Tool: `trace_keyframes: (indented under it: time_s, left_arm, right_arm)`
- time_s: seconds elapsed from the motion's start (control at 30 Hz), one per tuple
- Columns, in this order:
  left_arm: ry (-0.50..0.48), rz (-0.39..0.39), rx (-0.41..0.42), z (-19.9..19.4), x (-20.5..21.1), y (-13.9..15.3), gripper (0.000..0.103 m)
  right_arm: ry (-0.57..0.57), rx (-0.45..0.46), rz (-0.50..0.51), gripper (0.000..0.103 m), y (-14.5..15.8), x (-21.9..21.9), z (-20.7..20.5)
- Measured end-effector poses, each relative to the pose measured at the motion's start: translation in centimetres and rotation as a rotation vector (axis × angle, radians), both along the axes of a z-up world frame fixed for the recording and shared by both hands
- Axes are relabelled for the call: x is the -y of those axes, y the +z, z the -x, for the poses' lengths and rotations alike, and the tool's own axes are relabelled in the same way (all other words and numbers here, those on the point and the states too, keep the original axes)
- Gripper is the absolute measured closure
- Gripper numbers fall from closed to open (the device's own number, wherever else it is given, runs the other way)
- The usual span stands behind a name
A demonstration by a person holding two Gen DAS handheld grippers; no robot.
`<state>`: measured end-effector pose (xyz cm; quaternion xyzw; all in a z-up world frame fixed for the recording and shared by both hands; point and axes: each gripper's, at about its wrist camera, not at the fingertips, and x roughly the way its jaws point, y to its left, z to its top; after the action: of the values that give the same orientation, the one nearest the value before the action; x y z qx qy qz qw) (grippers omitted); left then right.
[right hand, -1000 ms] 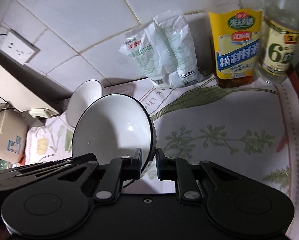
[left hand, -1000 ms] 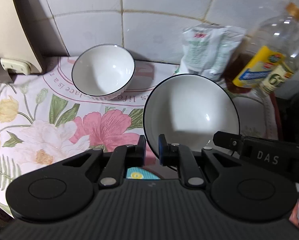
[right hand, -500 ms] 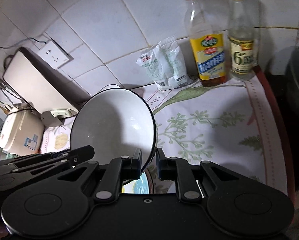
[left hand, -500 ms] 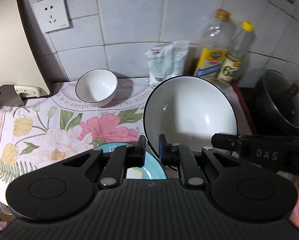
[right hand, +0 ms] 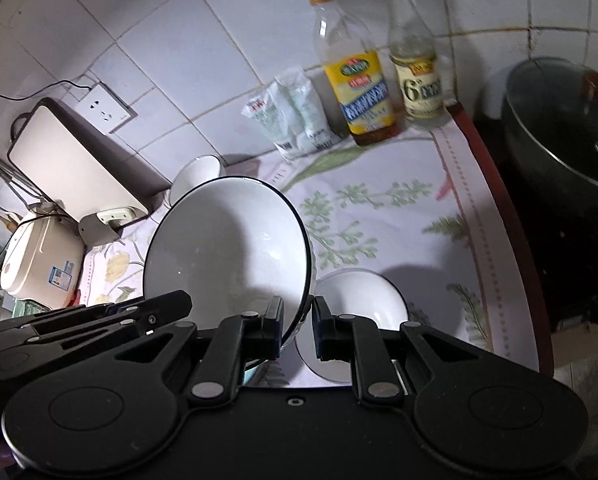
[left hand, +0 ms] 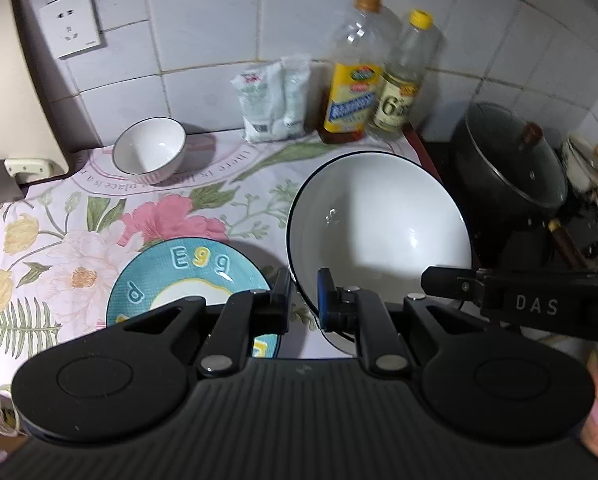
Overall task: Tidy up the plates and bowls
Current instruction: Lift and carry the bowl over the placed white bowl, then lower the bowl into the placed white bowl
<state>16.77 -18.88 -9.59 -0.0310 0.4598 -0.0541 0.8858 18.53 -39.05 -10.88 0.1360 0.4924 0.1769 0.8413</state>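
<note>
A large white bowl with a dark rim [left hand: 379, 232] hangs tilted above the flowered cloth, held from both sides. My left gripper [left hand: 303, 300] is shut on its near left rim. My right gripper [right hand: 297, 320] is shut on the bowl's [right hand: 227, 256] right rim. A blue plate lettered "Egg" [left hand: 187, 276] lies on the cloth below left. A small white bowl [left hand: 151, 152] stands near the wall, also seen as the small bowl [right hand: 199, 172] behind the big one. A shallow white dish [right hand: 359, 300] lies on the cloth under my right gripper.
Two bottles [left hand: 353, 80] [left hand: 399, 80] and a white bag [left hand: 275, 100] stand against the tiled wall. A dark pot with a glass lid [left hand: 511, 160] sits at the right. A wall socket [left hand: 73, 22], a beige board [right hand: 79, 160] and a rice cooker [right hand: 39, 256] are at the left.
Both grippers have lifted and drawn back from the wall with the large bowl. The blue plate, the white dish and the pot have come into view.
</note>
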Motion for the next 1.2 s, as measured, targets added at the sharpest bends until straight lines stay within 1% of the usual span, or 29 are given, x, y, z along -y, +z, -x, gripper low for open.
trace_keyframes:
  time_s: [0.17, 0.37, 0.6, 0.73, 0.9, 1.2]
  left_arm:
    - [-0.021, -0.011, -0.037, 0.1, 1.1, -1.6, 0.092]
    - [-0.039, 0.004, -0.082, -0.6, 1.7, -4.1, 0.092]
    - [-0.022, 0.051, -0.157, -1.9, 1.4, -7.9, 0.092]
    - [-0.014, 0.069, -0.2, -2.7, 1.3, -9.6, 0.091]
    - [-0.02, 0.067, -0.234, -3.9, 1.5, -10.7, 0.092]
    - [-0.042, 0.045, -0.284, -5.4, 2.1, -11.9, 0.091]
  right_arm:
    - [-0.026, -0.036, 0.006, 0.084, -1.8, 0.9, 0.8]
    - [-0.048, -0.079, 0.025, 0.084, -4.1, 1.6, 0.7]
    - [-0.032, -0.119, 0.093, 0.085, -6.8, 1.0, -0.3]
    - [-0.035, -0.143, 0.106, 0.085, -8.1, 0.9, -1.1]
    - [-0.036, -0.173, 0.131, 0.085, -9.4, 0.5, -2.0]
    - [-0.036, -0.163, 0.211, 0.085, -10.1, -0.3, -2.8]
